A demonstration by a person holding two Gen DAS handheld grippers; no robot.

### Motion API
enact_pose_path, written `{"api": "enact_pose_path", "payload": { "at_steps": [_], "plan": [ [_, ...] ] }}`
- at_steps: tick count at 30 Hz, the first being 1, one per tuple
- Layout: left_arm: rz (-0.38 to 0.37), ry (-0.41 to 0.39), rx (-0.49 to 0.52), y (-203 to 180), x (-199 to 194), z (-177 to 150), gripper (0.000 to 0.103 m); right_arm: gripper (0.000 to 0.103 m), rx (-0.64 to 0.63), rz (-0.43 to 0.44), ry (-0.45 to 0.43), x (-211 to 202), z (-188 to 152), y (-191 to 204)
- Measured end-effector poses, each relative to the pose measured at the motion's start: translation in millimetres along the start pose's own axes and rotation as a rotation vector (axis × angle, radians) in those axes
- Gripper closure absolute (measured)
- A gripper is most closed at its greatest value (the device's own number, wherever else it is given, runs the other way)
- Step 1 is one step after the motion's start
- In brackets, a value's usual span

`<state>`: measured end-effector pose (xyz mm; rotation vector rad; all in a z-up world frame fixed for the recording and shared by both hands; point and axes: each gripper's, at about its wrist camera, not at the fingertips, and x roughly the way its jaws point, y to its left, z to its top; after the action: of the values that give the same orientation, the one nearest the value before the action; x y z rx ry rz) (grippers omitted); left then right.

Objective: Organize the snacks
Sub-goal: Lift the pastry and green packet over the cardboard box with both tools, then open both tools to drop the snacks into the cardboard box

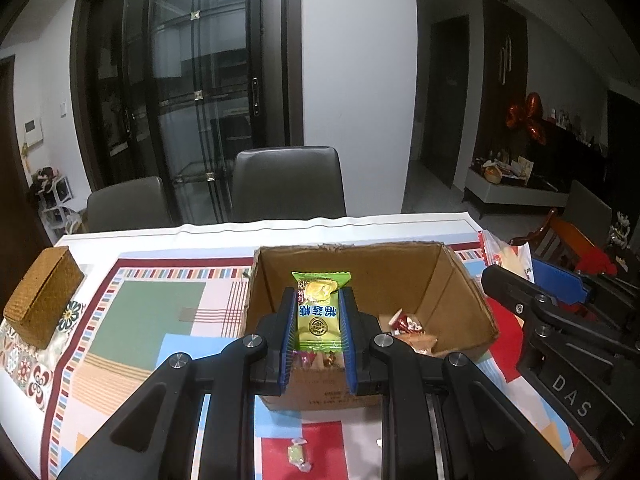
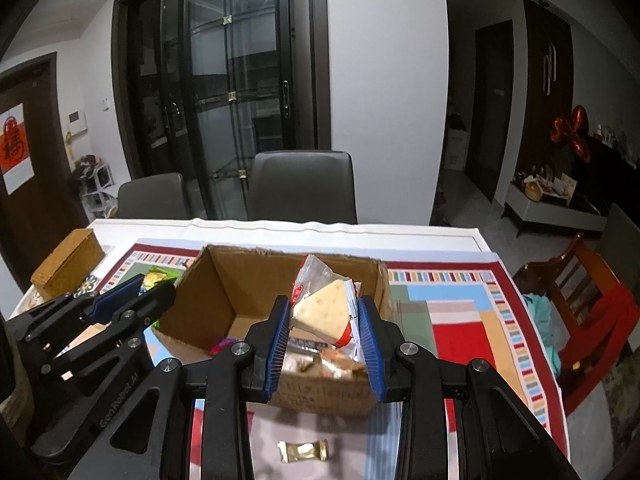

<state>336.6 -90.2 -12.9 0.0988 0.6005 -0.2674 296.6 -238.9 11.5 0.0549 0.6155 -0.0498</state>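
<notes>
Two grippers, left (image 1: 319,322) clamping a green snack packet (image 1: 319,312) and right (image 2: 323,330) gripping a cracker packet (image 2: 326,308), are hovering over the cardboard box (image 1: 460,280) at twelve o'clock, needing only release.

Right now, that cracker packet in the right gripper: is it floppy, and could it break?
Probably both. The cracker packet has a thin clear wrapper that crinkles above the biscuit, so its loose ends likely flop. The pale cracker inside looks flat and rigid, so a hard squeeze from the right gripper might snap it. It looks light, held only by its edges over the box.
</notes>
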Motion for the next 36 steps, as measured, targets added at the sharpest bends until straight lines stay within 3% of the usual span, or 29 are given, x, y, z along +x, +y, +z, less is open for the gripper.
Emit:
{"api": "enact_pose_path", "payload": {
  "at_steps": [10,32,36],
  "plan": [
    [-0.002,0.005,0.014,4,21,11,0.082,0.068,-0.019,-0.004,-0.023,12,15,4],
    [0.005,0.075,0.011,11,67,12,0.081,0.067,-0.045,-0.007,0.065,58,11,7],
    [0.004,0.083,0.003,12,66,13,0.07,0.052,-0.041,-0.004,0.072,59,13,6]
  ]
}}
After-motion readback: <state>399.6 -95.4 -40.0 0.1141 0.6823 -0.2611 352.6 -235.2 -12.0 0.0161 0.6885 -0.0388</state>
